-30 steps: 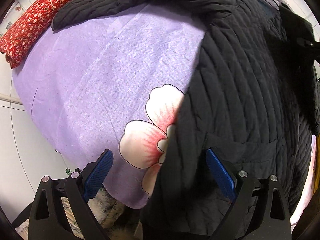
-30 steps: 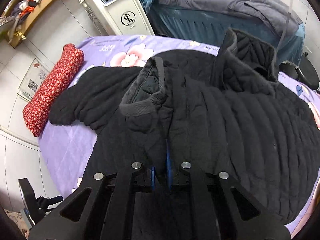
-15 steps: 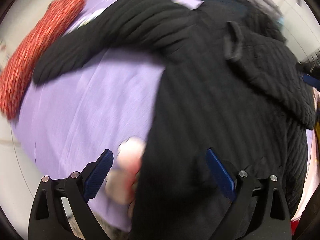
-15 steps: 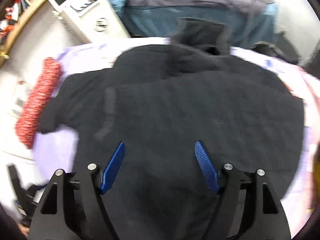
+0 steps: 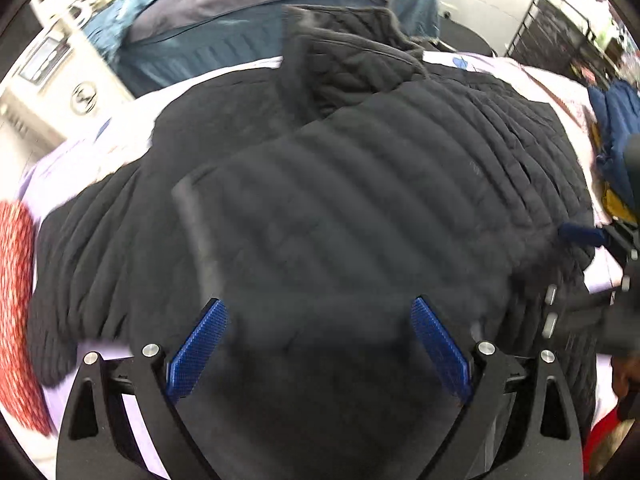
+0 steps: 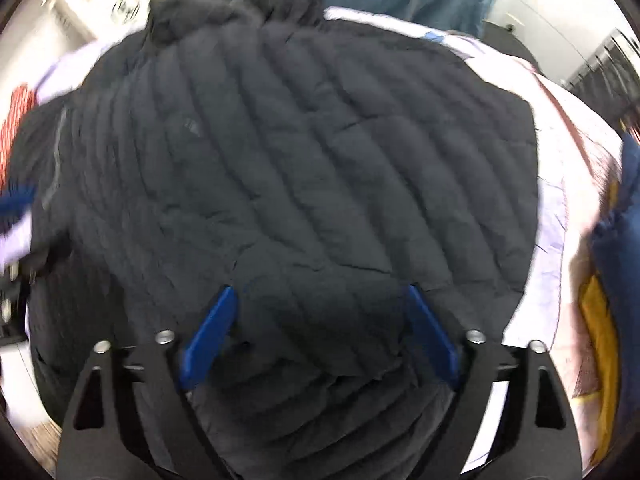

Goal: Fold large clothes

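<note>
A second ago the right tongs (image 6: pixel 318 334) pinched the black jacket's (image 6: pixel 304 160) sleeve, but now both they and the left tongs (image 5: pixel 318 346) are wide open and hold nothing, so the sleeve lies folded over the jacket on the purple bed (image 6: pixel 552 216).

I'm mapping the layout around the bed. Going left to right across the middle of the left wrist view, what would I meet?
Red patterned cushion → black quilted jacket → right gripper → blue and yellow garment at the right edge.
</note>
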Demonstrator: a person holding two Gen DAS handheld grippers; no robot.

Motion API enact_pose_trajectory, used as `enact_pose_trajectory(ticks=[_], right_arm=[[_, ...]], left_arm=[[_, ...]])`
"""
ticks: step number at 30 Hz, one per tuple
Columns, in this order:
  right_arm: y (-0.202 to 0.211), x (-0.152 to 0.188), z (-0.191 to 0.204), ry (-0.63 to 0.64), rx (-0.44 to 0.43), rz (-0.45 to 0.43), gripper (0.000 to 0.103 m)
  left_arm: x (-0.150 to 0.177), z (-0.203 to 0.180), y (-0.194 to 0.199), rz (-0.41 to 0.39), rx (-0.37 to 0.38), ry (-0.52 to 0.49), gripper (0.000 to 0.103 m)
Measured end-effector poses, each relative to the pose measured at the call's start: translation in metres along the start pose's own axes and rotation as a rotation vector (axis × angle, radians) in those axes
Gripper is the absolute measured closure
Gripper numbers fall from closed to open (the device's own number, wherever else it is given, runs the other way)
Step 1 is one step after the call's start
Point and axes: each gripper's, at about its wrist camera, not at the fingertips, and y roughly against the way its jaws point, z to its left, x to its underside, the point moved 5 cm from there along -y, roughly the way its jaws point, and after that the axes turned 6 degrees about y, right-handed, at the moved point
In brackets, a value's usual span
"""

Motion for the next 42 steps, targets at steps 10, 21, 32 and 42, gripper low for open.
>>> enact_pose_trajectory(ticks=[10, 21, 32, 42], right_arm=[[-0.028, 0.004, 0.001, 0.062, 0.027, 0.036, 0.006], [-0.051, -0.013, 0.018, 0.048, 0.11, 0.088, 0.005], [-0.047, 0.011, 0.036, 0.044, 0.14, 0.056, 0.005], [-0.004, 0.022, 0.053, 0.037, 0.086, 0.051, 0.005]], left_arm=[[-0.018, 0.002, -0.069, 0.122, 0.07, 0.041, 0.005], [-0.031, -0.014, -0.095, 0.165, -0.015, 0.009, 0.005], [-0.016, -0.016, -0.088, 0.128, 0.012, 0.012, 0.005], [0.039, 0.028, -0.021, 0.008, 0.136, 0.219, 0.006]])
